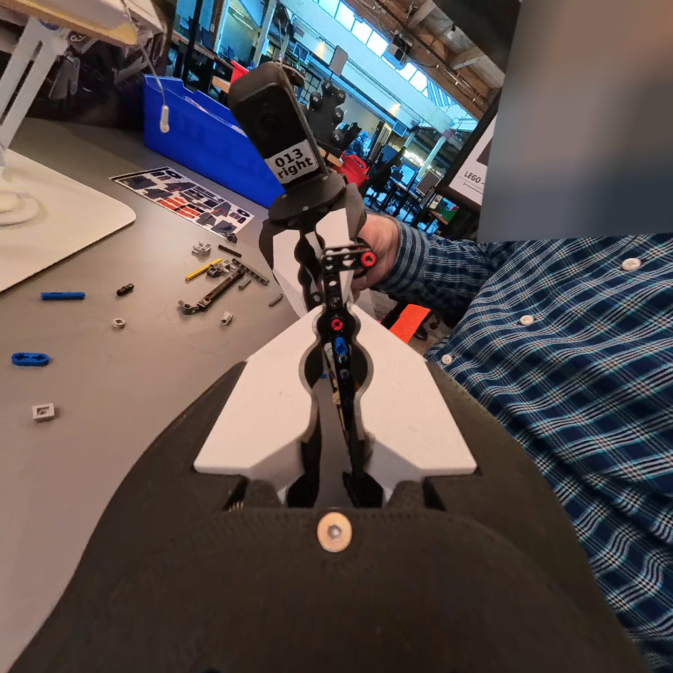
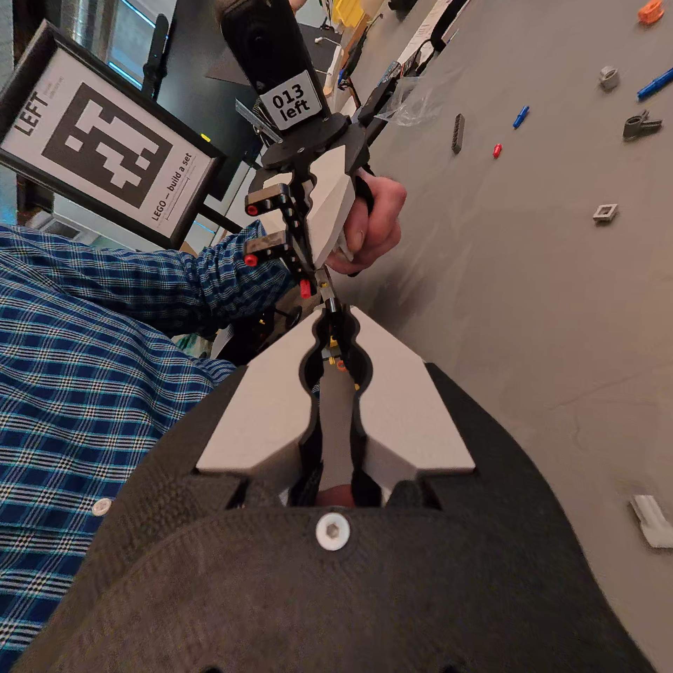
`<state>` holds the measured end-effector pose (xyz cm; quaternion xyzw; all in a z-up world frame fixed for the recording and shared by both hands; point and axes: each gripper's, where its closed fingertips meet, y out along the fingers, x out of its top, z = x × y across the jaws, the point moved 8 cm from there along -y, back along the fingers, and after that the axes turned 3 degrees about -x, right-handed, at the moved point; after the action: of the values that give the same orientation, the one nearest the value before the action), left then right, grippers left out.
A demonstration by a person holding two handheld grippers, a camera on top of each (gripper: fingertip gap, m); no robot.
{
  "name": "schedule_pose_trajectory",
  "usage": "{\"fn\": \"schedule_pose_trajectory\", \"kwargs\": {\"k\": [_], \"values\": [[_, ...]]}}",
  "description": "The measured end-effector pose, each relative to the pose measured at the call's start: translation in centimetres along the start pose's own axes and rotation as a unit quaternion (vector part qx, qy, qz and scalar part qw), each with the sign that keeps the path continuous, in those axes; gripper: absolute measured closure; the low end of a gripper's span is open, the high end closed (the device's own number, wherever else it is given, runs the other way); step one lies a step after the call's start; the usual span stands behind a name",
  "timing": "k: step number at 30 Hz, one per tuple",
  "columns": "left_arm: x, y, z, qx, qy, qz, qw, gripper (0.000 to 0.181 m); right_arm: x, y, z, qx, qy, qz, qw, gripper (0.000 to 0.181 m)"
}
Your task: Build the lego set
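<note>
A black lego assembly (image 1: 345, 257) of long beams with red pins and a blue pin is held in the air between the two grippers. My left gripper (image 1: 335, 313) is shut on its near end, and the beam runs back between the white fingers (image 1: 269, 408). My right gripper (image 1: 322, 287) faces it and is shut on the same assembly. In the right wrist view, my right gripper (image 2: 335, 315) clamps one end of the assembly (image 2: 291, 222). The left gripper (image 2: 315, 267) holds the other end, with a hand around its handle.
Loose parts lie on the grey table (image 1: 109, 418): a blue beam (image 1: 62, 295), a blue link (image 1: 30, 358), a grey square plate (image 1: 43, 411), a black rack (image 1: 215, 291). A sticker sheet (image 1: 182, 198) and blue bin (image 1: 204, 145) sit behind. A framed sign (image 2: 105, 145) stands beside a plaid sleeve (image 2: 109, 291). Less than 4 cm separates the two grippers' tips. Both grippers' tips are roughly 15 cm from the grey square plate (image 1: 43, 411). My right wrist view (image 2: 609, 212) looks at it from another angle.
</note>
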<state>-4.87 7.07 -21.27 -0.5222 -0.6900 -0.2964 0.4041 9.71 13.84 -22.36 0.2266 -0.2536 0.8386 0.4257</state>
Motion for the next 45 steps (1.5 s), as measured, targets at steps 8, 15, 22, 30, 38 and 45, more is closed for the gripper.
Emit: {"fn": "schedule_pose_trajectory", "kwargs": {"k": [8,15,22,30,38,45], "values": [[-0.1,-0.6,0.9,0.023,-0.034,-0.026,0.999,0.176,0.4,-0.3,-0.5,-0.036,-0.013,0.002,0.999,0.149],[-0.3,-1.5,1.3,0.048,-0.049,-0.037,0.997,0.176,-3.3,-3.7,-0.1,-0.196,-0.139,0.102,0.965,0.169],[-0.3,-2.0,1.0,0.078,-0.057,-0.045,0.994,0.176,-9.2,-2.3,0.7,-0.347,-0.121,0.157,0.917,0.161],[-0.3,-1.8,0.8,0.077,-0.056,-0.056,0.994,0.176,-10.2,-0.8,0.5,-0.422,-0.157,0.127,0.884,0.174],[-0.2,-1.5,0.9,0.066,-0.059,-0.066,0.994,0.176,-7.4,-1.6,2.2,-0.379,-0.215,0.073,0.897,0.180],[-0.1,-0.8,1.3,0.054,-0.068,-0.070,0.994,0.176,-0.9,-1.0,4.7,-0.336,-0.316,0.022,0.887,0.181]]}}
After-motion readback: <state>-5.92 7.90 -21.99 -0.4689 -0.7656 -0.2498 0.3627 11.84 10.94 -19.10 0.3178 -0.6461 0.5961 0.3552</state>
